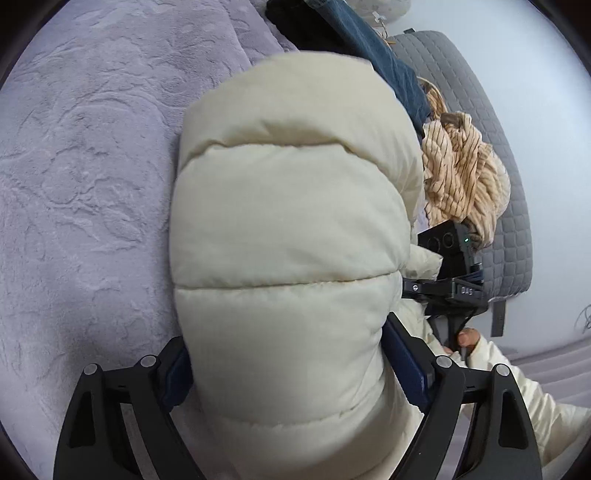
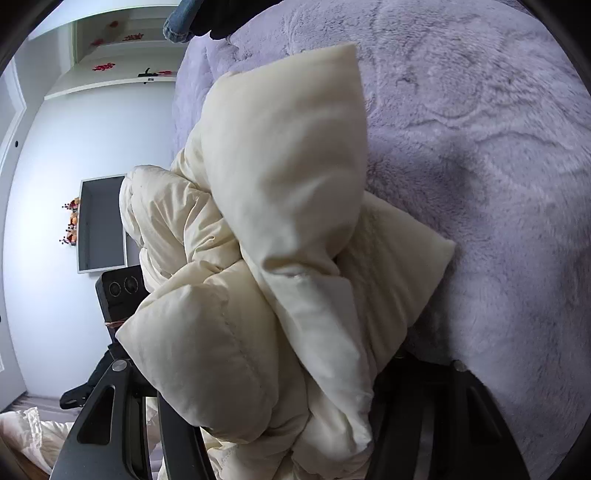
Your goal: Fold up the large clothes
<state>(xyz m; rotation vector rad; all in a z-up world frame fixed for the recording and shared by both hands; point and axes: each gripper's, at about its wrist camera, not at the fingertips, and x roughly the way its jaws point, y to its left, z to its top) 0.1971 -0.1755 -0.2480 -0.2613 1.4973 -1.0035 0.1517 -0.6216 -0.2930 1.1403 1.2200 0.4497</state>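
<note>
A cream puffer jacket [image 1: 288, 221] fills the middle of the left wrist view, lifted above the lilac fleece blanket [image 1: 92, 166]. My left gripper [image 1: 291, 373] is shut on a thick quilted fold of it, one blue pad on each side. In the right wrist view the same jacket [image 2: 273, 229] hangs bunched in front of the camera, and my right gripper [image 2: 295, 417] is shut on its crumpled folds. The right gripper's body also shows in the left wrist view [image 1: 450, 269], at the jacket's right edge. The left gripper's body shows in the right wrist view [image 2: 120, 291].
Dark blue jeans [image 1: 373, 48] and a tan striped garment [image 1: 461, 173] lie along the blanket's far edge, beside a grey quilted cover [image 1: 480, 110]. In the right wrist view, a jeans leg [image 2: 181, 18] lies at the top, with white shelves [image 2: 110, 48] and a framed panel [image 2: 101, 221] on the wall.
</note>
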